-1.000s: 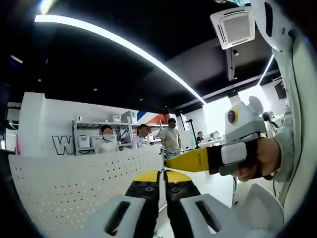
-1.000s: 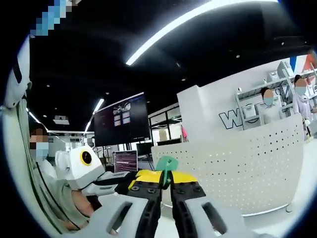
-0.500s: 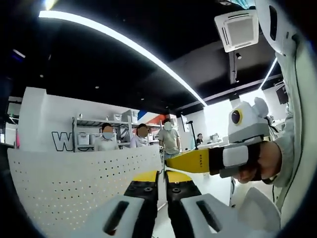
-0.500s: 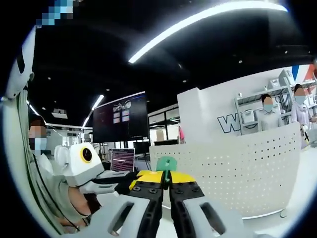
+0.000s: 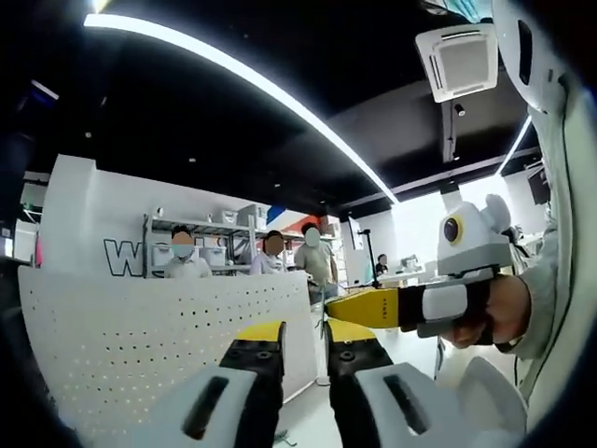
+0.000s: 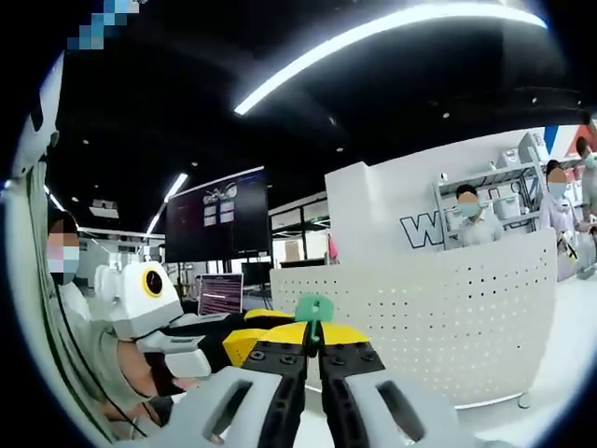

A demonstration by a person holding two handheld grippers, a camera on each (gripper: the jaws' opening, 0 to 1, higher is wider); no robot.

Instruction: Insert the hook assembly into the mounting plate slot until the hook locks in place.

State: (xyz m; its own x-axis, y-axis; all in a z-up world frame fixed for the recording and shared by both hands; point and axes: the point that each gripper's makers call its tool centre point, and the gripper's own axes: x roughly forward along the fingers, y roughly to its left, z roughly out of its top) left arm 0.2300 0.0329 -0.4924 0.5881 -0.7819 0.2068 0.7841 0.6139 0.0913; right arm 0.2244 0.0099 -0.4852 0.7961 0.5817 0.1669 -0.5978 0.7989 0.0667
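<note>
- The plate [image 5: 159,327], white and full of holes, stands upright in front of both grippers. In the left gripper view it now spreads wider across the lower left than a second ago, and the room behind it has shifted, so I take it the hands have tilted rather than the plate moved.
- The left gripper [image 5: 300,338] has changed most. Its jaws were pressed together on the plate's edge; now a clear gap shows between them and nothing sits in it, so I judge it has let the plate go.
- The right gripper [image 6: 312,342] keeps pinching the green hook [image 6: 314,310], held just above the plate's top edge in the right gripper view, much as before.
- The hook is not seated yet, as far as I can tell; the slot itself I cannot make out.
</note>
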